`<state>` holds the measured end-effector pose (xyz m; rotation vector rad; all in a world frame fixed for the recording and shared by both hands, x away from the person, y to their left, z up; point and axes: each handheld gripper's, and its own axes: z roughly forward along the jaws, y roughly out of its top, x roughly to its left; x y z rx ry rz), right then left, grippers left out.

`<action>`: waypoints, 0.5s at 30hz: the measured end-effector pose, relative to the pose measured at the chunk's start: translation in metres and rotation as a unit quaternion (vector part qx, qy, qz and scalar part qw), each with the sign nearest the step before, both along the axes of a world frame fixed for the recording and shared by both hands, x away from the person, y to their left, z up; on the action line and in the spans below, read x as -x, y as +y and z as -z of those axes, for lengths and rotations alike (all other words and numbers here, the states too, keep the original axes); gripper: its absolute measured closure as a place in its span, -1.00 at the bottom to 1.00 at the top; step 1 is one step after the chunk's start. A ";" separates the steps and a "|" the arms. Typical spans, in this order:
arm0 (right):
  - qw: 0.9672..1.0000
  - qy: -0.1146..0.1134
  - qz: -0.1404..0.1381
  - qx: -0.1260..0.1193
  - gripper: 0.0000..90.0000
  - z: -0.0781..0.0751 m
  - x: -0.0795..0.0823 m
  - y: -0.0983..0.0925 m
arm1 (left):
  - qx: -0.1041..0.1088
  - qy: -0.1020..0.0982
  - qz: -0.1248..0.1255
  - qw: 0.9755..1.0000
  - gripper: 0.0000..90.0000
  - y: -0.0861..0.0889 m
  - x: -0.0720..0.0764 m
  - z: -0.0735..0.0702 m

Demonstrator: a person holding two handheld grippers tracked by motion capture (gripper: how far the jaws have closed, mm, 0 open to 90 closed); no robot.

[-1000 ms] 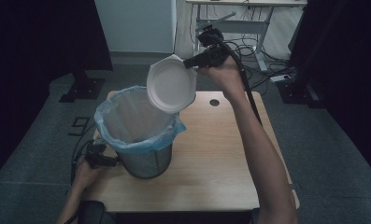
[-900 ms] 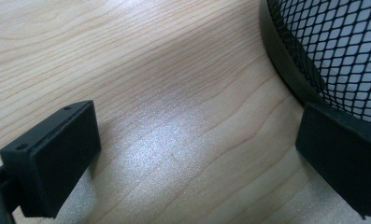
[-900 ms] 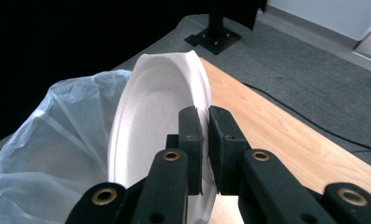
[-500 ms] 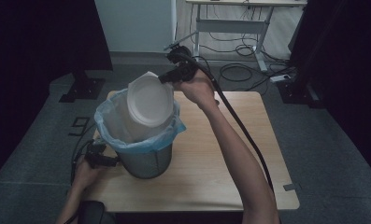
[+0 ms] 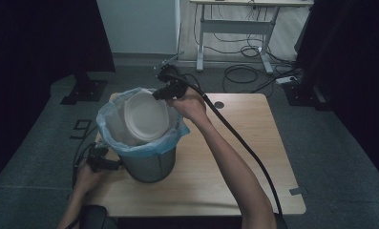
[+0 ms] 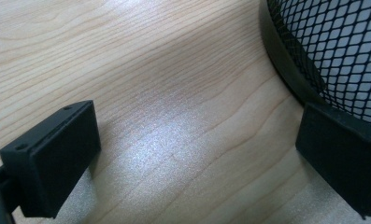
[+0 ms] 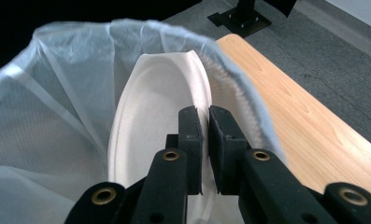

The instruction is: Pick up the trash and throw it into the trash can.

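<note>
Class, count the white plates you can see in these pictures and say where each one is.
1. The white plate stands on edge inside the lined bin, pinched at its rim by the right gripper. Others might lie hidden deeper in the bin.

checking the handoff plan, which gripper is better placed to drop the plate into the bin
Right. The right gripper is shut on the white plate's rim, holding it inside the lined bin's mouth. The left gripper is open, low on the table beside the bin's mesh base.
</note>
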<state>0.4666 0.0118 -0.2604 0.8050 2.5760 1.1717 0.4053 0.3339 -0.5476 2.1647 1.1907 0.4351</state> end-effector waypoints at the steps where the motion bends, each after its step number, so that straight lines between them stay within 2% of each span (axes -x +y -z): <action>1: 1.000 0.000 -0.003 0.001 0.85 0.004 0.001 0.001 | 0.000 0.000 0.000 1.000 -1.00 0.000 0.000 0.000; 2: 1.000 -0.002 -0.006 0.007 0.85 0.011 0.003 0.004 | 0.000 0.000 0.000 1.000 -1.00 0.000 0.000 0.000; 9: 0.999 -0.008 -0.019 0.026 0.84 0.030 0.009 0.011 | 0.000 0.000 0.000 1.000 -1.00 0.000 0.000 0.000; 10: 0.999 -0.011 -0.022 0.040 0.83 0.036 0.010 0.012 | 0.000 0.000 0.000 1.000 -1.00 0.000 0.000 0.000; 15: 0.998 -0.011 -0.028 0.056 0.80 0.045 0.013 0.014 | 0.000 0.000 0.001 1.000 -1.00 0.000 0.000 0.000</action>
